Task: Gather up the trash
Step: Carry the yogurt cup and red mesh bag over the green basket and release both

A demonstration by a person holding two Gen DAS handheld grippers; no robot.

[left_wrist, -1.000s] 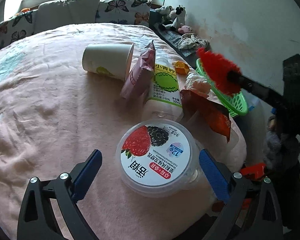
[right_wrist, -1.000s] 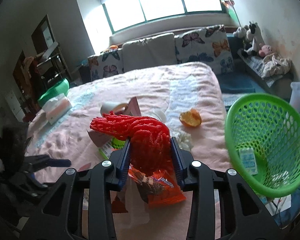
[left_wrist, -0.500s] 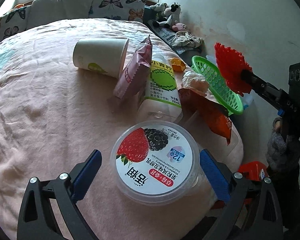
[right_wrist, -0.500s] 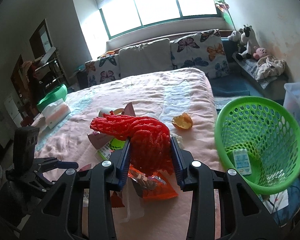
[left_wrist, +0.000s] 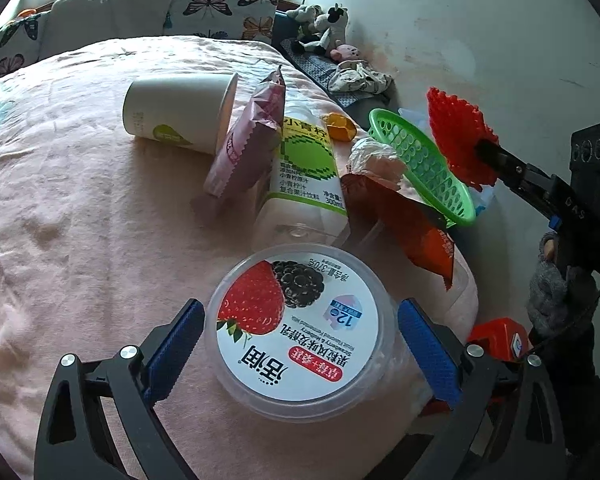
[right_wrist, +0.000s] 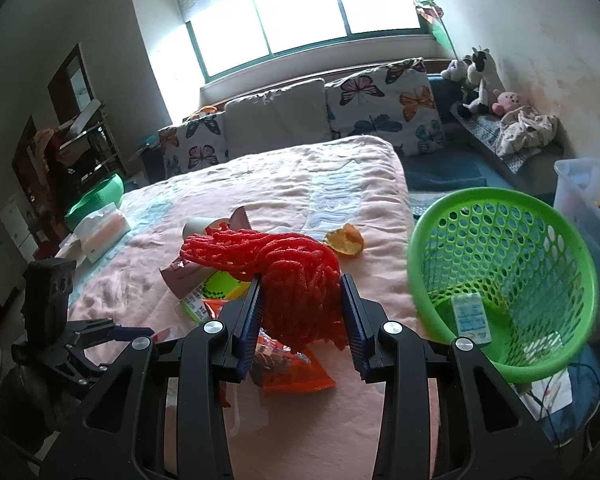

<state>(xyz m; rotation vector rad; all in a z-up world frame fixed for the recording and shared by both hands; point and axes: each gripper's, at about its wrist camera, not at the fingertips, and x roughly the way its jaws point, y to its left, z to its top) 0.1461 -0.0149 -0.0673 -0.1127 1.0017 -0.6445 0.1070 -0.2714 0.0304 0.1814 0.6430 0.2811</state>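
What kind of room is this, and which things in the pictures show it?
Most likely a lived-in bedroom: a bed under a pink blanket, butterfly-print pillows below the window, and stuffed toys on a side bench.

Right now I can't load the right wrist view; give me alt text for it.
The right tongs are shut on a bunched red mesh net, held above a pink bed strewn with wrappers. A green basket stands to the right, off the bed's edge, with a small carton inside.
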